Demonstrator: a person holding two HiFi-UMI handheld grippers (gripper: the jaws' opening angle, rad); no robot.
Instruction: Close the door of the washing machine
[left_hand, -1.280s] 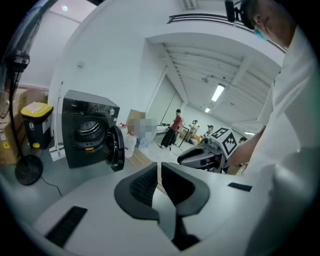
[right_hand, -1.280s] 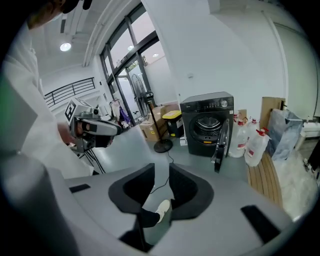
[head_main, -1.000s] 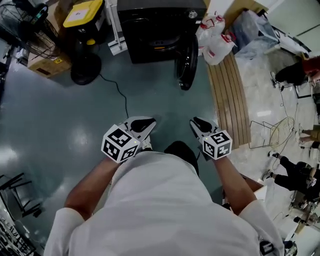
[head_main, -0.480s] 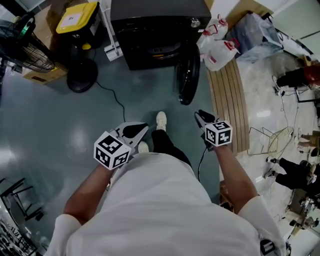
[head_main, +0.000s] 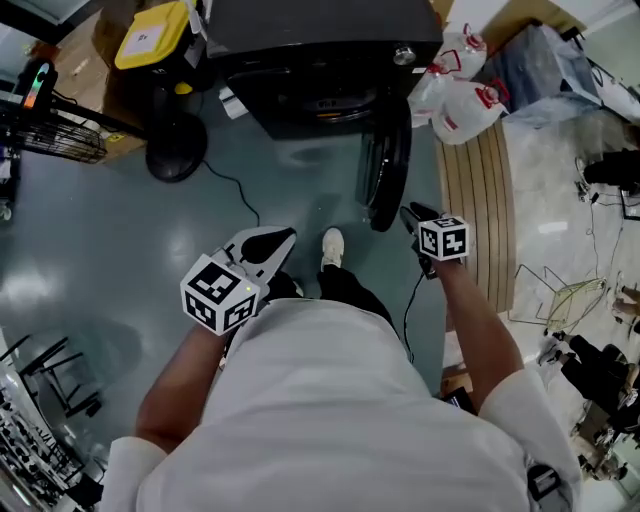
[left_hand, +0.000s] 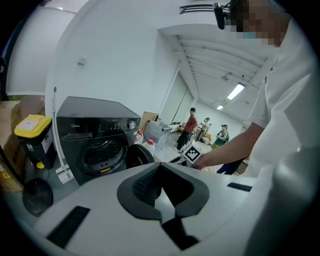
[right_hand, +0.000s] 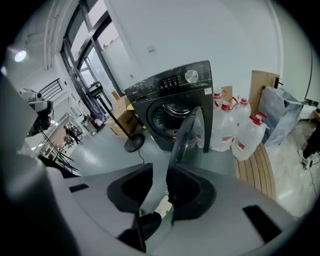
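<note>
Steep downward look from head height onto a grey-green floor (head_main: 110, 250). At the top of the head view, a black front-loading washing machine (head_main: 320, 60), its round door (head_main: 386, 165) swung out wide from the right side of the drum opening and standing edge-on to this viewpoint, so still fully open.

Right gripper (head_main: 411, 213) held low and tilted downward, near the door's free edge but not touching it. Jaws just now opening wider, standing apart with nothing gripped; only the door and a white shoe (head_main: 332, 247) showing beyond the gap. Probably positioned there as the nearer hand, ready to push or hook the door toward the machine.

Left gripper (head_main: 284, 238) held back on the other side, well clear of the machine, jaws closed together and empty, apparently not needed for this step.

Just right of the door, water jugs (head_main: 462, 100) and a slatted wooden board (head_main: 478, 200), leaving little room on that side.
</note>
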